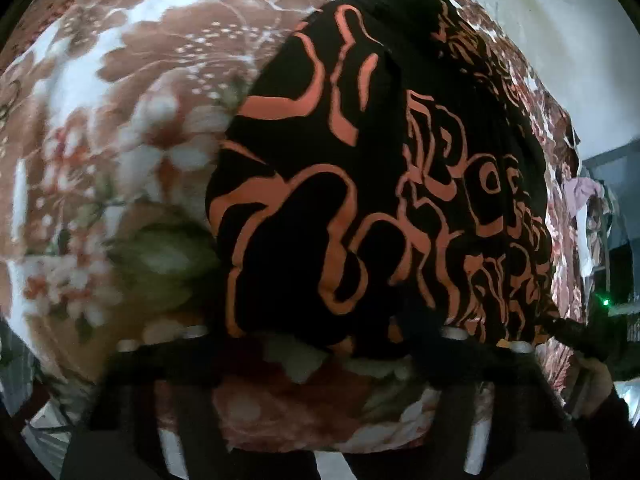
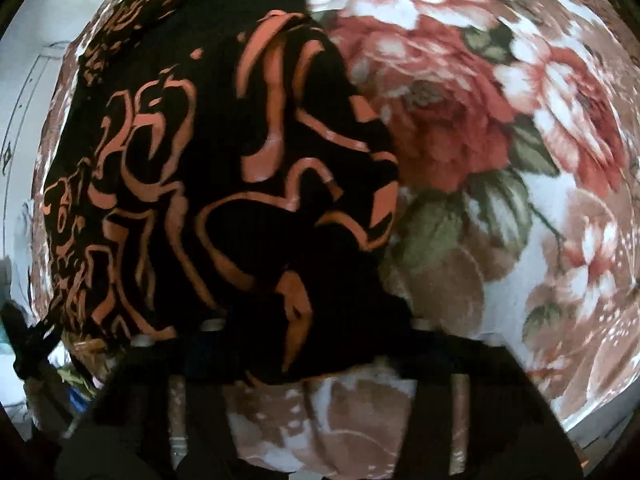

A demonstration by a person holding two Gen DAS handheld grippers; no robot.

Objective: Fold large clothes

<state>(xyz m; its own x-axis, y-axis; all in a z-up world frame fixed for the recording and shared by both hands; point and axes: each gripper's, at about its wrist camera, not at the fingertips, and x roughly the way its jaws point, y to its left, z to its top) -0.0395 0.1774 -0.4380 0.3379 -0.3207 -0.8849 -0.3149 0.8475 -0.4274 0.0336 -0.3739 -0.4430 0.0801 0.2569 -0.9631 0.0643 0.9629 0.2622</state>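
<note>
The black garment with orange line print lies on the floral blanket; soft, limp, light; take it at its near hem; left gripper and right gripper each look clenched on that hem.

Garment on blanket

The light is soft and even, bright on the pale wall far beyond the gripper and dim close in, where the gripper's own parts sit in near-black shadow. Both views bulge hard and curve into dark corners. The flowered blanket smears with motion blur out to the side, and the black garment swallows detail.
</note>
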